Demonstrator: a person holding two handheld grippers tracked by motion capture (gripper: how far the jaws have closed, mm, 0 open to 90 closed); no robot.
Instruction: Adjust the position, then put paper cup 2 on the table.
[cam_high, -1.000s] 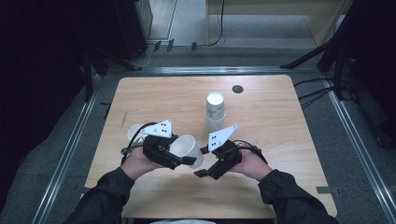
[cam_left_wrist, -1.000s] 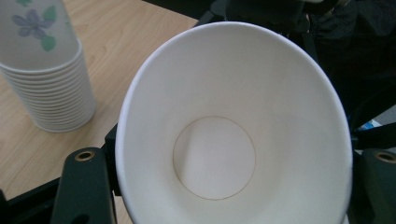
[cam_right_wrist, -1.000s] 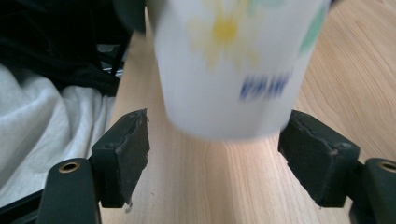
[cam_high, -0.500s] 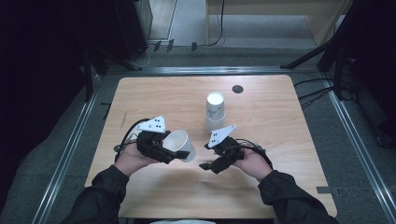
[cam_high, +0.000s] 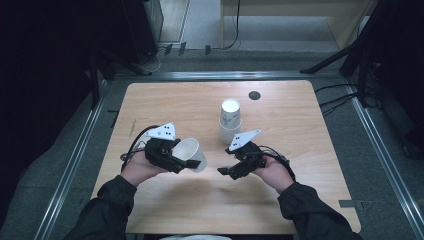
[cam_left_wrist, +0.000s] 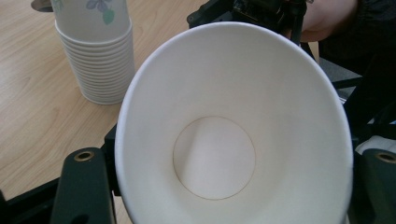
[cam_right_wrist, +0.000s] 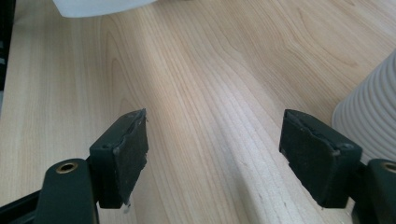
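Since the earlier frame both grippers part: left gripper (cam_high: 187, 164) carries the paper cup (cam_high: 190, 154) away above the desk (cam_high: 300, 120), clenched on it; right gripper (cam_high: 227, 169) released, empty, jaws just opening. Handover looks done.

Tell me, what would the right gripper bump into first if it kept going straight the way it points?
Probably the paper cup held sideways in the left gripper. The right gripper, jaws open, points toward it across bare table; depth is uncertain.

- Paper cup (cam_left_wrist: 233, 126): matt white inside, smooth.
- Stack of cups (cam_left_wrist: 100, 60): paper, ridged rims (floral print on top).
- Table (cam_right_wrist: 210, 70): pale wood grain, satin, probably laminate.
- Right gripper (cam_right_wrist: 215, 158) pads (cam_right_wrist: 128, 154): matt black, scuffed.
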